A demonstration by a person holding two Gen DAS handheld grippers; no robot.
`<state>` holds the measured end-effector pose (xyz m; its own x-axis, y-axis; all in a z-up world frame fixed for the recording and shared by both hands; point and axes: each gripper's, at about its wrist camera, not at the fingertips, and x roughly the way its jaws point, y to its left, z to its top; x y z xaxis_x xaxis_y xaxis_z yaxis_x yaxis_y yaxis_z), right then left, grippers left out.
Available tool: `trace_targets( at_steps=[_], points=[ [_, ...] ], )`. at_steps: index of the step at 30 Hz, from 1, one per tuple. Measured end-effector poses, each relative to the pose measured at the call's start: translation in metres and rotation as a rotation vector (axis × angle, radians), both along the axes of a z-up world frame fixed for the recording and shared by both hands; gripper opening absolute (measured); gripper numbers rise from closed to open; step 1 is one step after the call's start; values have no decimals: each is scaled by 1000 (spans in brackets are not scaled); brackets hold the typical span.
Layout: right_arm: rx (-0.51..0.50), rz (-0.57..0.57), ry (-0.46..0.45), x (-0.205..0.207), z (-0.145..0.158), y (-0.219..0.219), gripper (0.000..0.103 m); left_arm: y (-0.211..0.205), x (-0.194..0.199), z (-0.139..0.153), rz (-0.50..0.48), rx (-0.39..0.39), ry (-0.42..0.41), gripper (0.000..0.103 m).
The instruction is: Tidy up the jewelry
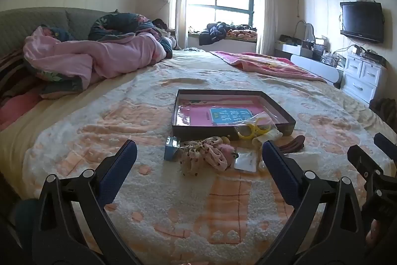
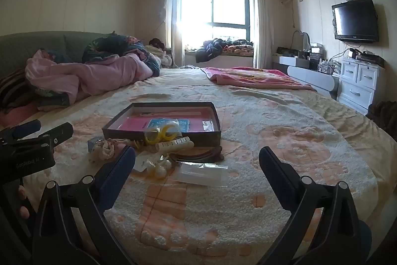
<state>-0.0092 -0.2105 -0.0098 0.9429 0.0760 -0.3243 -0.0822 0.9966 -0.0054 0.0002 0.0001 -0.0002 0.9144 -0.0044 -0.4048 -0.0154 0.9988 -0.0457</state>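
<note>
Both grippers, left gripper [image 1: 199, 153] & right gripper [image 2: 197, 159], hang wide open w/ nothing held, jewelry pile [image 2: 148, 155] on bed [image 2: 285, 153] just before shallow box [image 2: 161, 119]; we'd judge scrunchie [image 1: 211, 153] soft/light, pinch its bunched middle.

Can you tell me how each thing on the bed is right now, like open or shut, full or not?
Left gripper: jaws open, holding nothing.
Right gripper: jaws open, holding nothing.
Box: lidless, pink book inside.
Yellow rings: bagged, leaning on box front.
Scrunchie: loose on bedspread.
TV: off.
</note>
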Motion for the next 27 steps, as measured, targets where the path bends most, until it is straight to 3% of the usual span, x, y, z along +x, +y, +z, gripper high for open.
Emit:
trace_targets(
  at_steps=[27],
  points=[
    [-8, 3, -6, 3, 5, 6, 97, 4, 0, 5, 3, 0, -11, 93]
  ],
)
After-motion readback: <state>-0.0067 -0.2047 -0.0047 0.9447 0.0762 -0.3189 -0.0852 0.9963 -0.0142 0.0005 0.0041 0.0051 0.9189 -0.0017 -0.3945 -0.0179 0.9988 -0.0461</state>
